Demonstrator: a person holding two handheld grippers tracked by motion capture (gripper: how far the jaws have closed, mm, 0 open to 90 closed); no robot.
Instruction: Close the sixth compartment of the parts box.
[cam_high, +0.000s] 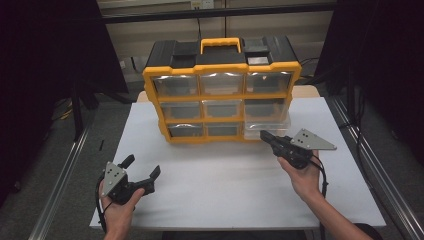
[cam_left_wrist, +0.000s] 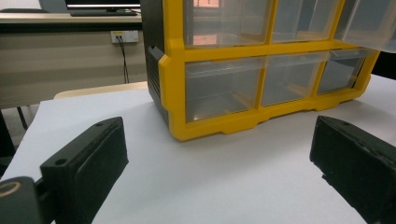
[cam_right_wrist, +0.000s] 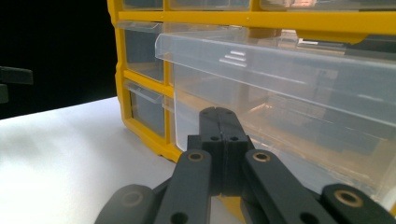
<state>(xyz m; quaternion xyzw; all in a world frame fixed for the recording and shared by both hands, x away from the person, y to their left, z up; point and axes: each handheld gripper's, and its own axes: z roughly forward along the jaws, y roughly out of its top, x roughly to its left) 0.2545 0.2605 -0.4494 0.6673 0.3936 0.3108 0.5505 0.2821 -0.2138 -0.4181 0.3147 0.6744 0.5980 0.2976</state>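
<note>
A yellow and black organizer (cam_high: 220, 62) with clear drawers stands at the back of the white table (cam_high: 225, 185). One clear drawer (cam_high: 268, 131) in its right column is pulled partway out. My right gripper (cam_high: 263, 134) is shut, with nothing between the jaws, and its tips are just in front of that drawer. In the right gripper view the shut right gripper (cam_right_wrist: 217, 112) points at the drawer's clear front wall (cam_right_wrist: 289, 93). My left gripper (cam_high: 144, 165) stands open near the table's front left. In its own view the left gripper (cam_left_wrist: 219, 154) faces the organizer's yellow frame (cam_left_wrist: 210, 126), well short of it.
The organizer has a yellow carry handle (cam_high: 220, 44) on top. Dark curtains hang on both sides, and metal rails (cam_high: 60, 185) run along the floor. A wall socket with a cable (cam_left_wrist: 122, 36) sits behind the table.
</note>
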